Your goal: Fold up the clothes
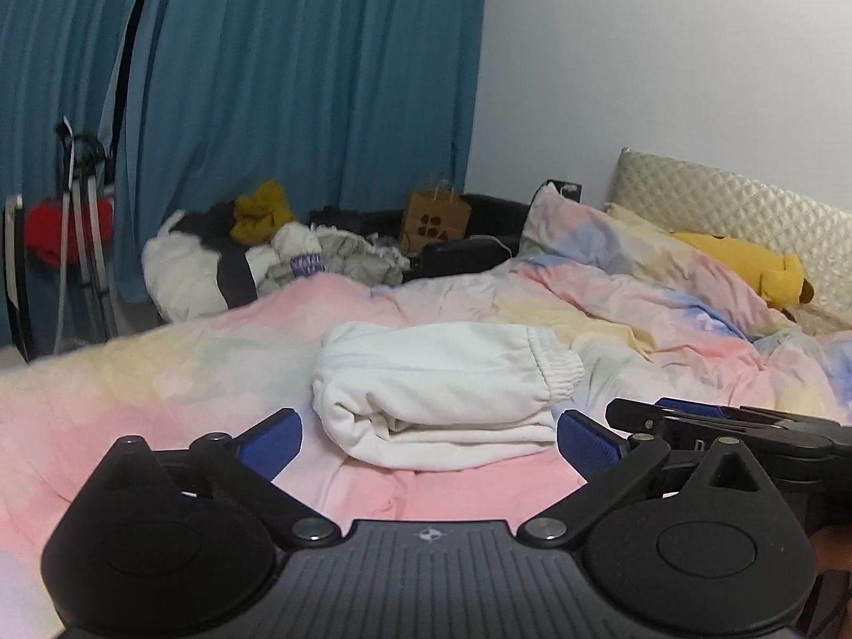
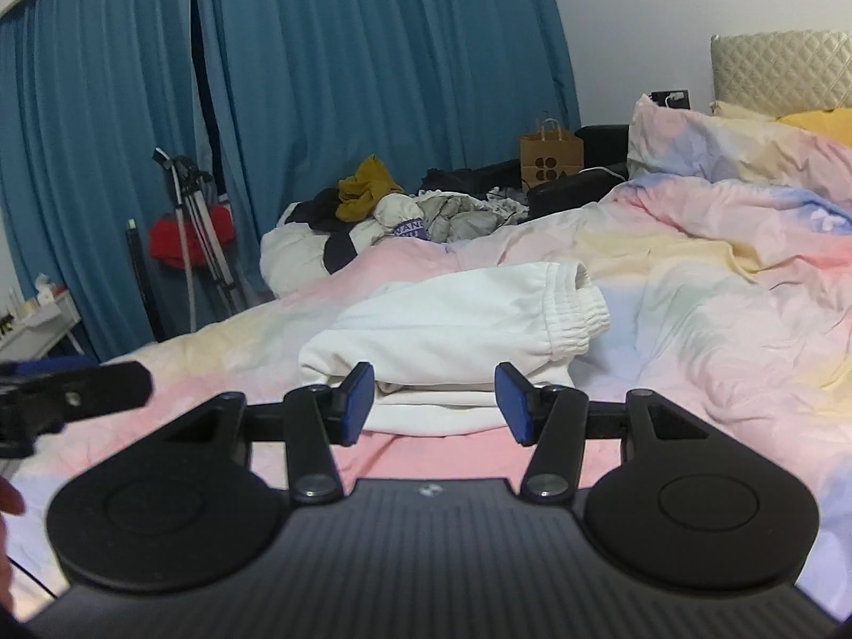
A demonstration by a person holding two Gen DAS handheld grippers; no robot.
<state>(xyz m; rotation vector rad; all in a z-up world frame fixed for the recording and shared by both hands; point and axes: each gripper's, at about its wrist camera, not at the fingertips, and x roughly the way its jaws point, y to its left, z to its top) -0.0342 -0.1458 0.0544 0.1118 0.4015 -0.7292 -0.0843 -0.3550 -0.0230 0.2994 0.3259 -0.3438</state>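
A folded white garment [image 1: 442, 399] lies mid-bed on the pastel duvet [image 1: 160, 383], released by the wide-open left gripper [image 1: 428, 444] and the empty, half-open right gripper [image 2: 431, 404], while a heap of clothes [image 1: 277, 255] beyond the far edge looks unfolded.

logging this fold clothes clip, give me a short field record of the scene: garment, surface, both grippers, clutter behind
garment: white fleece sweatpants, folded into a compact bundle, elastic cuff at its right end
surface: pastel tie-dye duvet on a bed, the bundle lying on it
left gripper: jaws wide open, nothing between them, short of the bundle
right gripper: jaws partly open, empty, not touching the bundle
clutter behind: heap of unfolded clothes, brown paper bag, blue curtains
headboard side: yellow plush toy
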